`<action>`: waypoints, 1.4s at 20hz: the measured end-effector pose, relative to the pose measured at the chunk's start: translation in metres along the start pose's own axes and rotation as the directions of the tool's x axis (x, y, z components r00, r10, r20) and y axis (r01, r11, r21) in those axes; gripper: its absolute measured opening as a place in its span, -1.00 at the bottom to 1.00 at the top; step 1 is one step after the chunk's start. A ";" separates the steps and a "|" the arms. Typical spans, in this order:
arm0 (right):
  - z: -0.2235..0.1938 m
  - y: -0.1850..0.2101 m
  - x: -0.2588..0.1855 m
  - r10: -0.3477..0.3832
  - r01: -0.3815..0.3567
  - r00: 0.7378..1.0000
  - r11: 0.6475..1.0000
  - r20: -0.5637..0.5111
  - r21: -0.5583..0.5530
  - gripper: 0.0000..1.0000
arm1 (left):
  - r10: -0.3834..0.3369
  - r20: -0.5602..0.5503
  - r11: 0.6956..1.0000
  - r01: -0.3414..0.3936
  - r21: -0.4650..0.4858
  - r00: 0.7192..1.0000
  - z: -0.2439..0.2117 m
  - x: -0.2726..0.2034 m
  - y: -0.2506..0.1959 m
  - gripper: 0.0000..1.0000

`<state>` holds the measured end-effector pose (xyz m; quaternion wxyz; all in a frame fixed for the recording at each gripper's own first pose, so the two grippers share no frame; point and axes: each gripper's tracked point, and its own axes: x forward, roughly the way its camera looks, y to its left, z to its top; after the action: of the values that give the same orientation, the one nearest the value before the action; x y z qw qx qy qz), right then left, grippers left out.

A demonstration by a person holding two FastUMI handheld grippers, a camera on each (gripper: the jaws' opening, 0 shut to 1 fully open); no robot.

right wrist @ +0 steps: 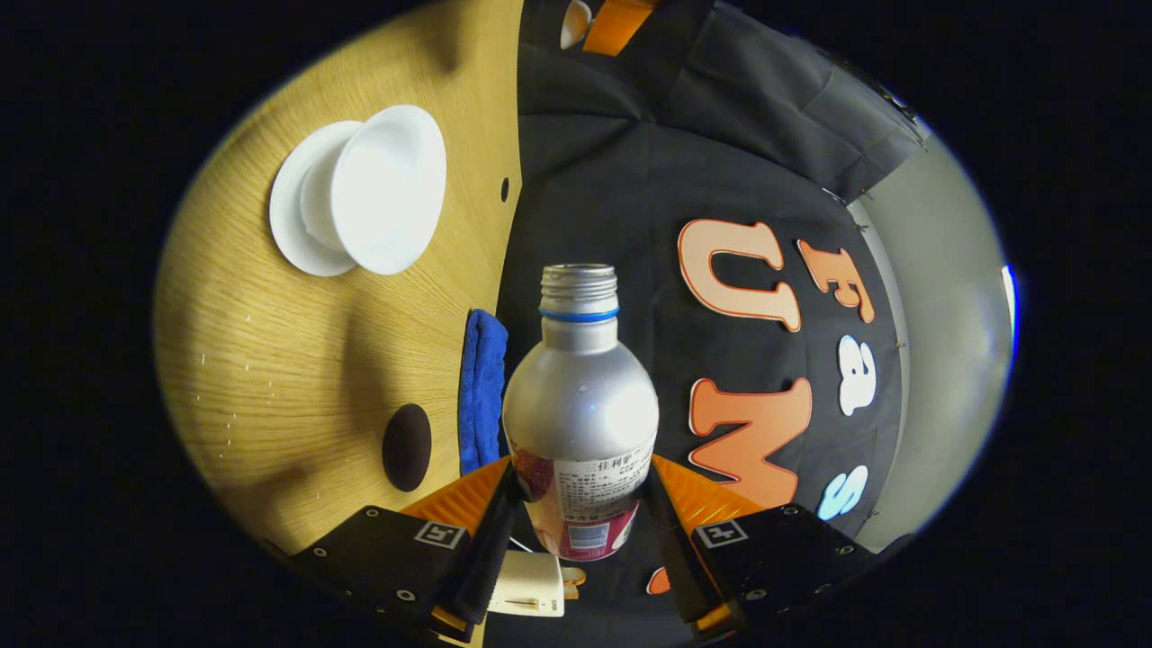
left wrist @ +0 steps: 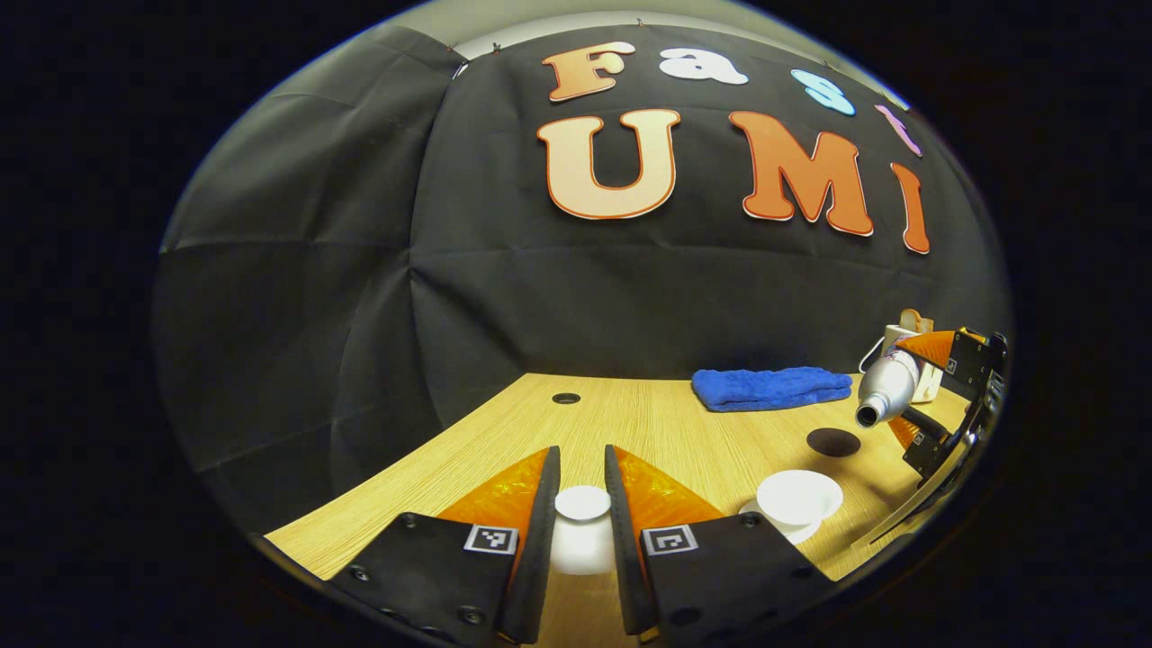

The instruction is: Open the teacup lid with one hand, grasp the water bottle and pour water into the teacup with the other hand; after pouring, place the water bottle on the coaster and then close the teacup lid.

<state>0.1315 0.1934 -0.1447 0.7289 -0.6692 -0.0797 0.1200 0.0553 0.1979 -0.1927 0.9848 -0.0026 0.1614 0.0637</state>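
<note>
Now my left gripper is clamped on the lid, holding it aside so the teacup on its saucer stays uncovered. My right gripper is closed around the bottle, tipped on its side with its capless mouth toward the cup, ready to pour. It's silver metal. The coaster waits behind the cup.

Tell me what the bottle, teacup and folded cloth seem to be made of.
Bottle: probably aluminium, a matte silver body with soft highlights and a printed label. Teacup: likely glazed ceramic, plain smooth white. Cloth: blue terry-like fabric with a fuzzy nap.
</note>
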 end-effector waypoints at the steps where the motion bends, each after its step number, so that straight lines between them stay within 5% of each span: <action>1: 0.002 0.000 0.000 -0.002 0.002 1.000 1.000 0.006 -0.014 0.55 | 0.000 0.002 1.000 0.000 0.000 1.000 0.001 0.000 0.002 -0.27; 28: 0.012 -0.071 0.030 -0.192 0.224 0.971 0.939 0.144 -0.263 0.55 | 0.002 0.004 1.000 -0.001 -0.003 1.000 0.000 0.005 0.011 -0.30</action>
<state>0.1616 0.2081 -0.0742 0.6309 -0.7442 -0.2083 0.0685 0.0583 0.2097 -0.1937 0.9851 -0.0040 0.1594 0.0647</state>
